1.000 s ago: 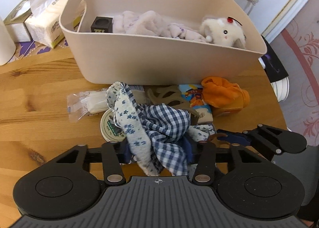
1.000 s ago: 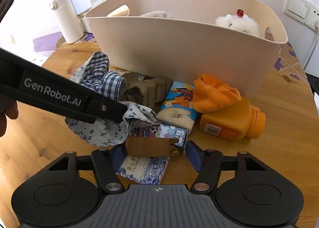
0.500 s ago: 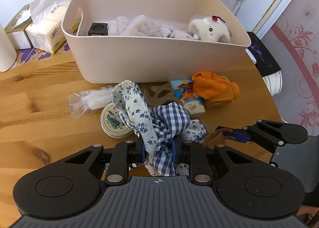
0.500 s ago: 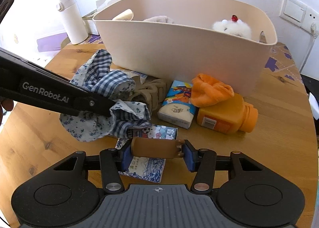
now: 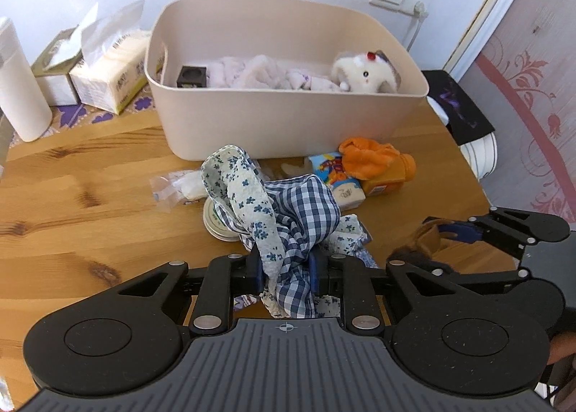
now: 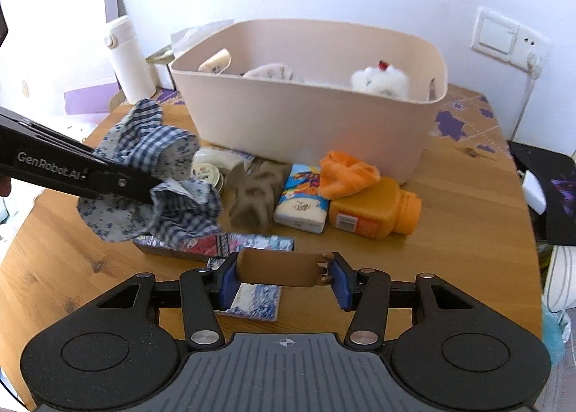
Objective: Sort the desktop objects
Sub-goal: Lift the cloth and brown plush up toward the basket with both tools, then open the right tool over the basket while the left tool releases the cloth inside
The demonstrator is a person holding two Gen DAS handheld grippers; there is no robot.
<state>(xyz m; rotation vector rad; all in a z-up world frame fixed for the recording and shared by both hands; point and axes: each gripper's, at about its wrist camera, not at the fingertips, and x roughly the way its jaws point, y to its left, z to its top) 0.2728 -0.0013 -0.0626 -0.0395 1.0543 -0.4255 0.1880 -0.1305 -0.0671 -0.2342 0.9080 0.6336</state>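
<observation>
Our left tool pinching cloth — checked and floral bundle lifted off surface. Our right tool clamped on brown piece, held crosswise between pads, above patterned books. Beyond cloth on surface: tin, tissue pack, orange cloth draped on orange bottle — all just in front of bin. In bin we see plush toy, pale fabric, black cube.
</observation>
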